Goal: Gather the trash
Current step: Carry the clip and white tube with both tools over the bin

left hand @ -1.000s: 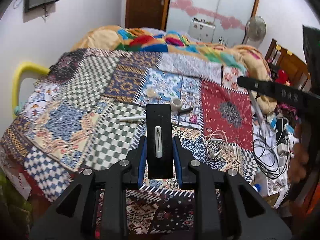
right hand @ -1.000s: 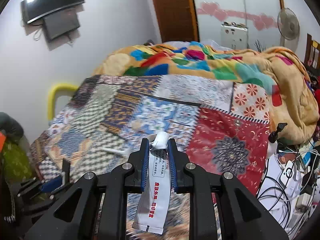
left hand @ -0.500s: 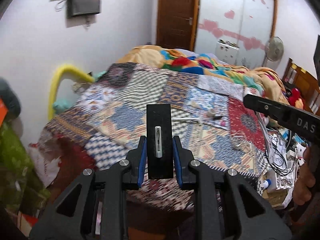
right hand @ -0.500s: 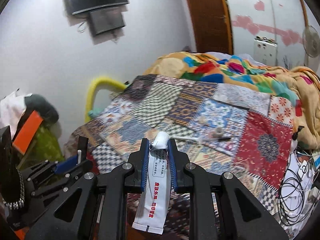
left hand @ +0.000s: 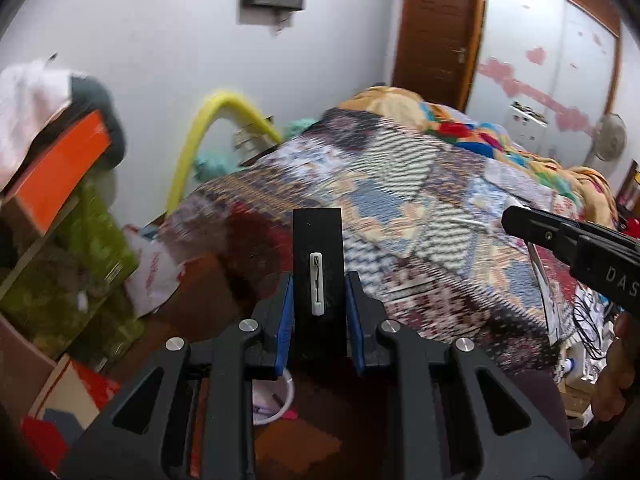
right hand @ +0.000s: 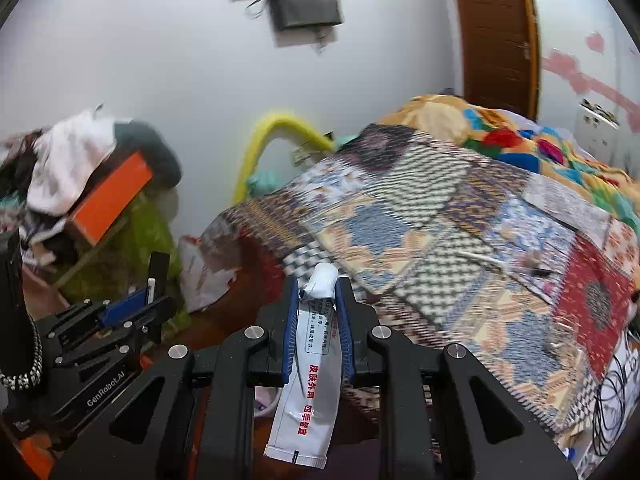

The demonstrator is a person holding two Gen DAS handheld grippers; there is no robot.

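Observation:
My left gripper (left hand: 318,280) is shut on a flat black card with a small white piece on it (left hand: 317,264), held upright off the bed's left front corner. It also shows in the right wrist view (right hand: 148,296). My right gripper (right hand: 318,292) is shut on a white ointment tube (right hand: 310,376) with red lettering; the cap points forward and the flat end hangs below the fingers. The right gripper (left hand: 572,236) shows at the right edge of the left wrist view. A pen and small bits (right hand: 532,266) lie on the patchwork bedspread (right hand: 420,248).
A pile of boxes and clothes with an orange box (right hand: 110,196) stands left of the bed. A white plastic bag (left hand: 154,276) lies on the floor by the bed corner. A yellow curved tube (left hand: 208,136) leans at the wall. Cables (right hand: 612,396) lie at the bed's right.
Both grippers have swung left and back from over the bed toward its left front corner and the floor clutter. Each keeps its hold.

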